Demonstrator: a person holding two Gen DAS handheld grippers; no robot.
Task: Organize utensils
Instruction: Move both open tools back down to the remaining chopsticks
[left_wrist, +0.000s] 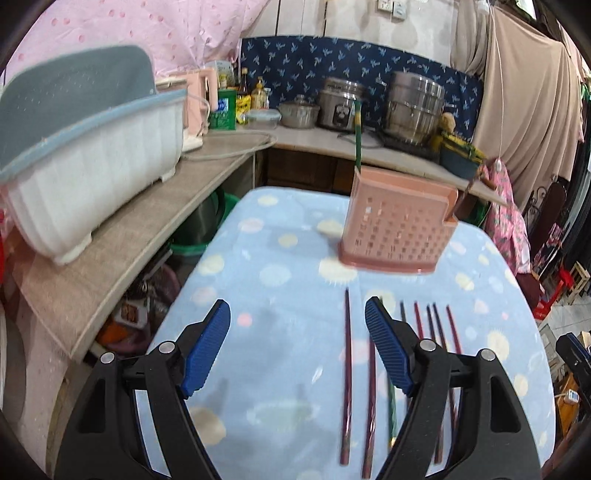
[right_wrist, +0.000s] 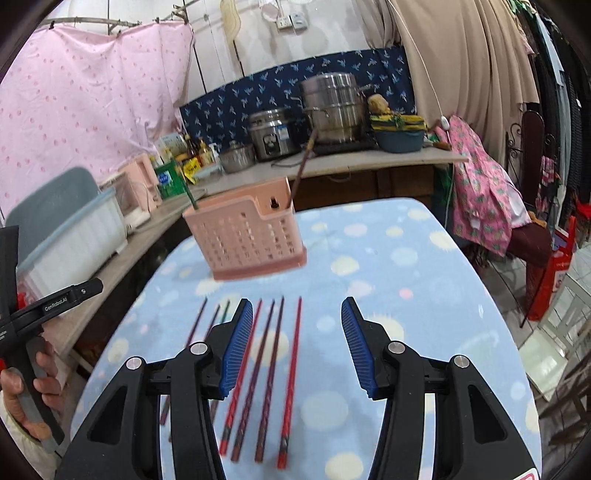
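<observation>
- A row of chopsticks (right_wrist: 258, 373) is seen laid side by side on a table covered with a blue dotted cloth (right_wrist: 424, 288), their tips pointing toward a pink slotted utensil holder (right_wrist: 251, 236).
- The holder is shown standing upright on the cloth beyond the row, well apart from both grippers; one green chopstick (left_wrist: 357, 136) and one dark red chopstick (right_wrist: 303, 162) are seen rising out of it.
- The left gripper (left_wrist: 297, 343) is held above the near part of the cloth with its blue pads spread apart and nothing pressed between them; one chopstick of the row (left_wrist: 347, 373) is seen through the gap.
- The right gripper (right_wrist: 297, 343) is likewise shown with its jaws parted and empty, its left pad lying over the row and several sticks visible through the gap.
- At the left edge of the right wrist view, a person's hand (right_wrist: 22, 398) is seen wrapped around the handle of the other tool.
- A white dish rack (left_wrist: 85, 184) and steel pots (left_wrist: 413, 107) are pictured on the counters beyond the table.
</observation>
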